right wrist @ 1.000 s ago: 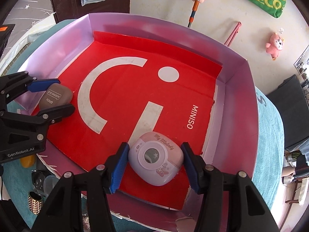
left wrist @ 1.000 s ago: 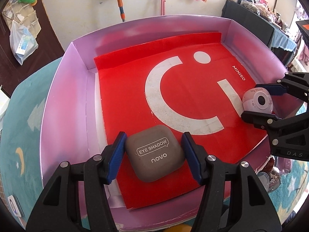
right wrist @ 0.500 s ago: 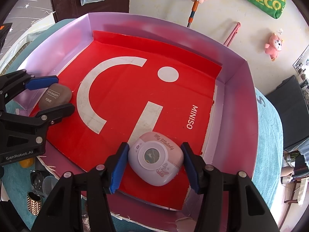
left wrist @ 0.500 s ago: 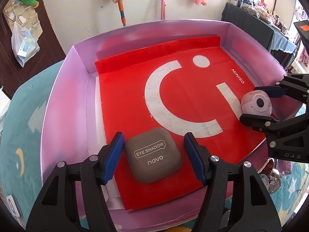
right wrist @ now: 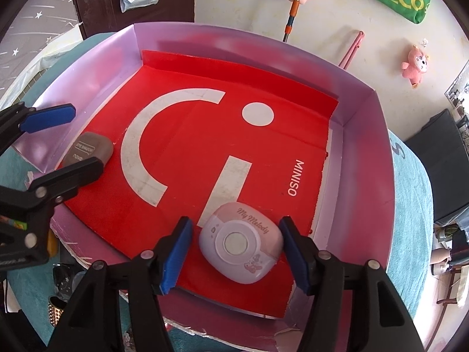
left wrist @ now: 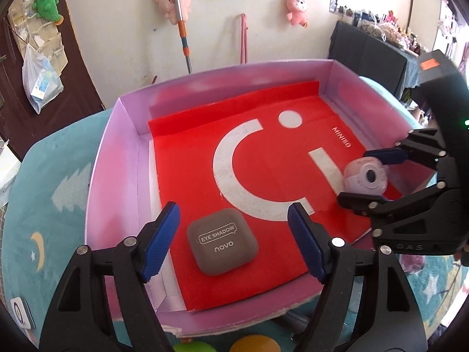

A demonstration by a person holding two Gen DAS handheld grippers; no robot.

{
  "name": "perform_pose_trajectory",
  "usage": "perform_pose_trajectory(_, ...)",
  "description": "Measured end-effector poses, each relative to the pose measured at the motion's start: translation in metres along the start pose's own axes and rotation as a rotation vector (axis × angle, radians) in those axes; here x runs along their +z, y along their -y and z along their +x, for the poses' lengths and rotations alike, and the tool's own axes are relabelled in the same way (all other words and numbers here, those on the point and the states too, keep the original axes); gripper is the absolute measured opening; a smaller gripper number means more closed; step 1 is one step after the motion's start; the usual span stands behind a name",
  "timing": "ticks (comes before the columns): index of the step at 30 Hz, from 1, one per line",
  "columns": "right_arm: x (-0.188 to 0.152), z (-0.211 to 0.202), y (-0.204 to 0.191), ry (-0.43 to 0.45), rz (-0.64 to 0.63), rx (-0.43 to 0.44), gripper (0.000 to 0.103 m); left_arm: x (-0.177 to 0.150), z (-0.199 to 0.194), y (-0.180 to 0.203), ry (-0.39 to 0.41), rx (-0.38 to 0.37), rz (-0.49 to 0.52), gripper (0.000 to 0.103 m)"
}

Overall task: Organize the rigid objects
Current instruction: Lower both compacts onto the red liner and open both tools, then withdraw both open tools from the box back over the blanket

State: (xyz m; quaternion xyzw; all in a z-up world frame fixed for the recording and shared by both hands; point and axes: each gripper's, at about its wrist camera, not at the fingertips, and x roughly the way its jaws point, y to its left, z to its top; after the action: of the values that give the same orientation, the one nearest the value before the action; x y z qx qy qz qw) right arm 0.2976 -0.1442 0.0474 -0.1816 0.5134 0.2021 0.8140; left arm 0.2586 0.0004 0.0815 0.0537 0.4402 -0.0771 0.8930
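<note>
A grey "EYE SHADOW" case (left wrist: 222, 240) lies flat on the red liner of a purple box (left wrist: 117, 176), near its front left corner. My left gripper (left wrist: 233, 214) straddles it, open, with a clear gap at each pad. A pink "My Melody" case (right wrist: 243, 243) lies at the box's (right wrist: 366, 161) front right. My right gripper (right wrist: 234, 223) stands open around it, the right pad close to its side. Across the box, each view shows the other gripper: the right gripper (left wrist: 363, 177) around the pink case (left wrist: 365, 176), the left gripper (right wrist: 83, 140) around the grey case (right wrist: 89, 149).
The box sits on a teal cloth with tree and moon prints (left wrist: 52, 205). A yellow thing (left wrist: 255, 343) and a gold studded item (right wrist: 57, 308) lie below its front edge. A mop pole (left wrist: 181, 29) and plush toys hang on the far wall.
The left gripper's fingers have spread from the grey case's sides and pulled back a little. The right gripper has widened slightly. Both cases stay on the liner.
</note>
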Motion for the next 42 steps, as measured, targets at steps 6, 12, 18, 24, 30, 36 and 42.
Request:
perform_pose_trajectory(6,0.003,-0.013,0.0,0.034,0.011,-0.004,0.072,0.001,-0.02,0.002,0.048,-0.018,-0.014,0.077)
perform_pose_trajectory(12,0.004,-0.032,0.005,0.082,0.041,-0.015,0.081,0.001,-0.041,0.002,0.106,-0.028,-0.029,0.077)
perform_pose_trajectory(18,-0.003,-0.072,0.003,0.178,0.074,-0.016,0.086,-0.002,-0.071,-0.001,0.176,-0.04,-0.068,0.081)
perform_pose_trajectory(24,-0.02,-0.128,0.0,0.322,0.118,-0.004,0.096,-0.014,-0.111,0.0,0.281,-0.049,-0.084,0.091)
perform_pose_trajectory(30,-0.051,-0.18,-0.013,0.465,0.155,-0.013,0.103,-0.033,-0.151,0.006,0.382,-0.037,-0.084,0.096)
perform_pose_trajectory(36,-0.094,-0.206,-0.028,0.568,0.208,-0.063,0.103,-0.064,-0.178,0.014,0.465,-0.055,-0.116,0.099)
perform_pose_trajectory(42,-0.14,-0.217,-0.046,0.632,0.231,-0.113,0.103,-0.101,-0.192,0.026,0.508,-0.033,-0.113,0.099)
